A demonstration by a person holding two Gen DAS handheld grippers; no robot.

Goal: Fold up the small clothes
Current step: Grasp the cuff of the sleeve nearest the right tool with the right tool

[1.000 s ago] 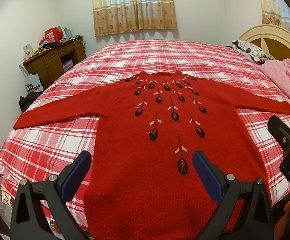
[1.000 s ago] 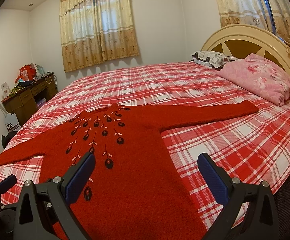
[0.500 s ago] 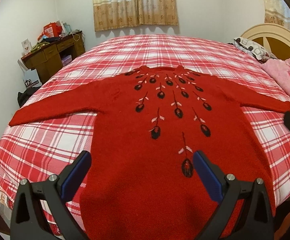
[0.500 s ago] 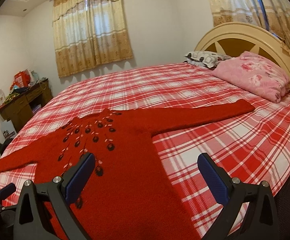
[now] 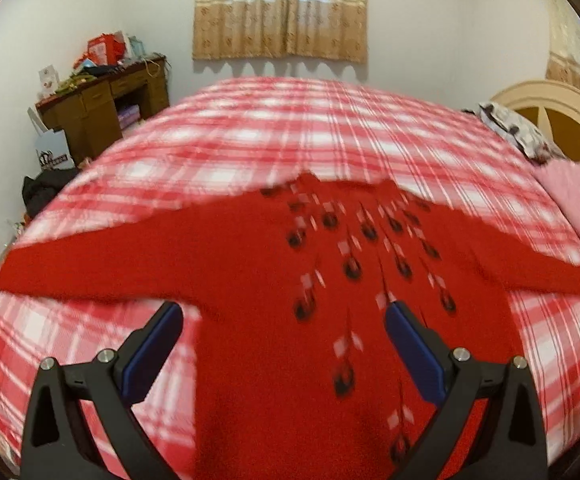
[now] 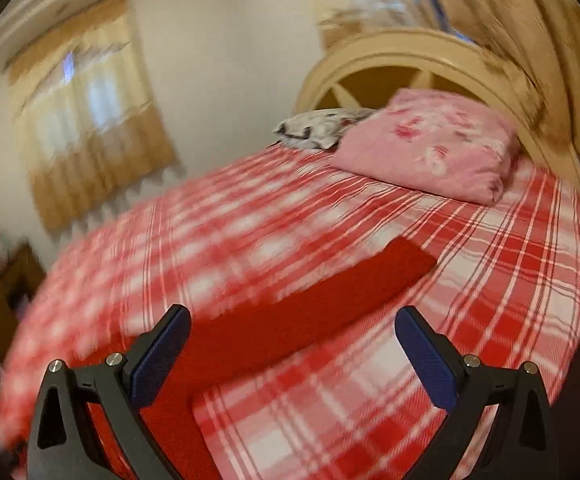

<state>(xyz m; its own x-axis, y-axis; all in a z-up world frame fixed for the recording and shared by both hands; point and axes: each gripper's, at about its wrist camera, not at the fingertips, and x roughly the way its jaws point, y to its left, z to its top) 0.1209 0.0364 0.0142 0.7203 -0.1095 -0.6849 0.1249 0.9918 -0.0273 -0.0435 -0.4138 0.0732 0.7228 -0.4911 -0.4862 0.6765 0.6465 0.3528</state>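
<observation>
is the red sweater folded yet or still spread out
Spread out. The sweater lies flat on the bed, both sleeves stretched sideways, no fold visible.

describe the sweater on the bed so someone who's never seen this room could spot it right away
On the big bed with the red-and-white plaid cover, a red knitted sweater lies flat, sleeves spread wide. Rows of dark drop-shaped motifs fan down from its neckline; the folded pink floral blanket by the headboard has none.

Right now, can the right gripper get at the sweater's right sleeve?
Probably yes. The right gripper is open and aimed along the sleeve, which lies flat on the bed with nothing over it. The pink pillow sits well beyond the cuff.
</observation>
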